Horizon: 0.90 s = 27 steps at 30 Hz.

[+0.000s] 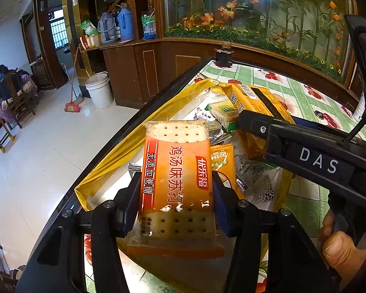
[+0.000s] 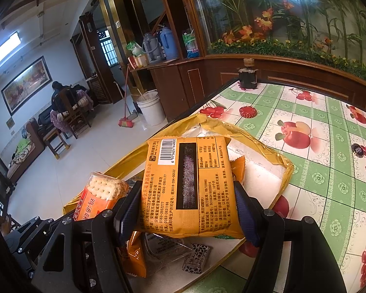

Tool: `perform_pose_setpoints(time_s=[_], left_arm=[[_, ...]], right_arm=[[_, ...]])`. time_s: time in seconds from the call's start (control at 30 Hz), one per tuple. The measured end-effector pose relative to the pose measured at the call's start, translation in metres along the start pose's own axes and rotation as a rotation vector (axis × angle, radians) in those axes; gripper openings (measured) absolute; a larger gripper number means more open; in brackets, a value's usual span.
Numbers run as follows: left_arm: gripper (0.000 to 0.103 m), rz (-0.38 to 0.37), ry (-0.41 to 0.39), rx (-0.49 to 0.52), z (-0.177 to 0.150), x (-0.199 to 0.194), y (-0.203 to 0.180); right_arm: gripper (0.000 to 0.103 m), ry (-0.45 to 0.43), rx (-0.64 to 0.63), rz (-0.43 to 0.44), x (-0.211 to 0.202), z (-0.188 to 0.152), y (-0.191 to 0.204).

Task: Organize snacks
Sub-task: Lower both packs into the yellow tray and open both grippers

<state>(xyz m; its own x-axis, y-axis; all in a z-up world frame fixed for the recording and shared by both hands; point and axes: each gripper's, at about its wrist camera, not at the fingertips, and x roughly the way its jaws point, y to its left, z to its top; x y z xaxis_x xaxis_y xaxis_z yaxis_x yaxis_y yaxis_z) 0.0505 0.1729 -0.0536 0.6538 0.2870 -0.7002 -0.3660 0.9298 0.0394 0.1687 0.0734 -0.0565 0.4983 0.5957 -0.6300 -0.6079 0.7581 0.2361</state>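
Clamped between my left tongs [image 1: 175, 195] is the soda cracker packet [image 1: 177, 183], orange label facing up at me, pale crackers showing through the clear ends; both pads press its long sides, so the jaws stand only as wide as the packet. Just past its far end lies the yellow bag [image 1: 105, 161], spread open on the fruit-print tablecloth [image 1: 312, 102] with loose snacks heaped inside: a small orange sachet [image 1: 220, 157] just right of my fingers, clear wrappers beyond that. Over on my right tongs [image 2: 186, 210], I've got the yellow snack pack [image 2: 188, 185] pinched across its width, barcode side up, lifted above the same bag [image 2: 280, 171]. Under these fingers sit an orange packet [image 2: 134, 258] and a small patterned candy [image 2: 197, 256]. To the left of the right tongs I can see the cracker packet [image 2: 100, 195] poking up. Far ahead of both, a dark little jar [image 2: 247, 78] stands at the table's far edge, and a red cap [image 2: 247, 111] lies nearer.
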Motion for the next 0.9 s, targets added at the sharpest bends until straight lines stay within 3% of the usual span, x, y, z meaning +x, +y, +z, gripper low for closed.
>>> perform_pose_setpoints(time_s=[0.7,0.77,0.83,0.9], left_arm=[[0.053,0.002,0.004,0.003,-0.003,0.001,-0.005],[0.057,0.007,0.009,0.001,-0.003,0.002,-0.005],[0.075,0.015,0.02,-0.009,-0.003,0.002,-0.004],[0.081,0.037,0.006,-0.017,-0.004,-0.001,-0.003]], right_arm=[[0.071,0.019,-0.019,0.0,0.009,-0.003,0.007],[0.072,0.027,-0.02,-0.003,0.012,-0.003,0.007],[0.073,0.034,-0.02,-0.008,0.013,-0.003,0.006],[0.073,0.03,-0.018,-0.013,0.011,-0.003,0.006]])
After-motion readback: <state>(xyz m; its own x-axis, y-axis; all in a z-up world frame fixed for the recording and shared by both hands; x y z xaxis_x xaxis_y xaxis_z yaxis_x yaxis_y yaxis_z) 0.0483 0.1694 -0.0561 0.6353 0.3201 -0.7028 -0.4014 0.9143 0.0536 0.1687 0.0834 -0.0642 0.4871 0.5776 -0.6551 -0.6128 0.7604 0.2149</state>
